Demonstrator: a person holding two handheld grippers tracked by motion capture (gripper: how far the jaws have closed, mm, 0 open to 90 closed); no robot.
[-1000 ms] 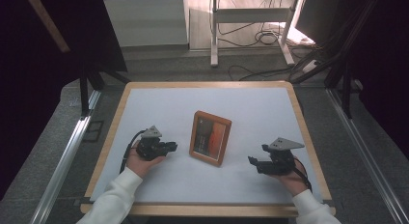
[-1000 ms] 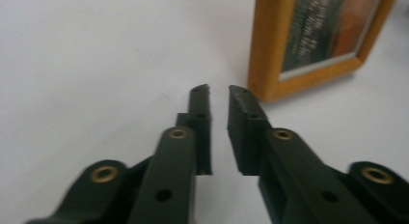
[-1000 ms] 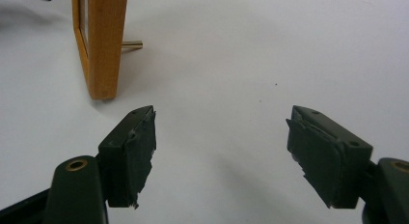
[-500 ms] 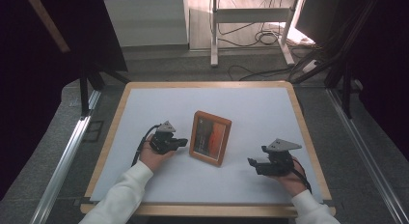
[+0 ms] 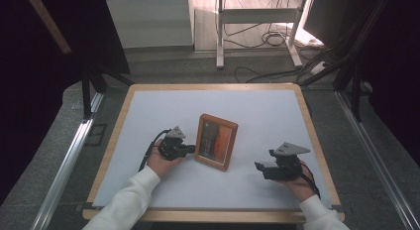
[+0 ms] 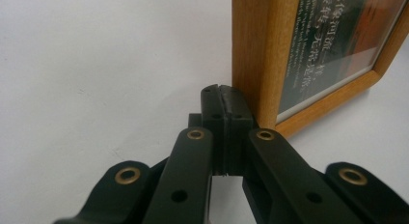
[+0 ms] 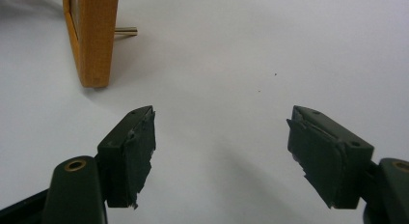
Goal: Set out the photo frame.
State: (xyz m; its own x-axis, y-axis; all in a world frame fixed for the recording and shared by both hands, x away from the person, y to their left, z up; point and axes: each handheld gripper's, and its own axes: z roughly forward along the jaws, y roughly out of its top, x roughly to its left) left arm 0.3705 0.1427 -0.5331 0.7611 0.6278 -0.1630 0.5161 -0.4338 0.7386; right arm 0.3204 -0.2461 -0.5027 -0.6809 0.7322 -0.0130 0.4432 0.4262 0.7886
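A wooden picture frame [image 5: 216, 141] stands upright near the middle of the white table [image 5: 267, 111], holding a dark and orange picture. My left gripper [image 5: 190, 149] is shut with nothing between its jaws, its tips right against the frame's left edge. In the left gripper view the shut tips [image 6: 223, 91] sit beside the frame's [image 6: 255, 55] lower wooden side. My right gripper [image 5: 258, 166] rests open on the table to the right of the frame, apart from it. The right gripper view shows the open gripper [image 7: 222, 122] over bare table, with the frame's [image 7: 96, 35] edge and its thin back stand [image 7: 126, 30] ahead at the left.
The table has a wooden rim [image 5: 110, 141]. Metal rails [image 5: 64, 165] run along both sides on the floor. Beyond the far edge stand a white metal stand [image 5: 220, 31] and several cables [image 5: 267, 39]. White surface lies free around the frame.
My left gripper has moved right across the table until its shut tips reach the frame's left edge. The right gripper and the frame have stayed in place.
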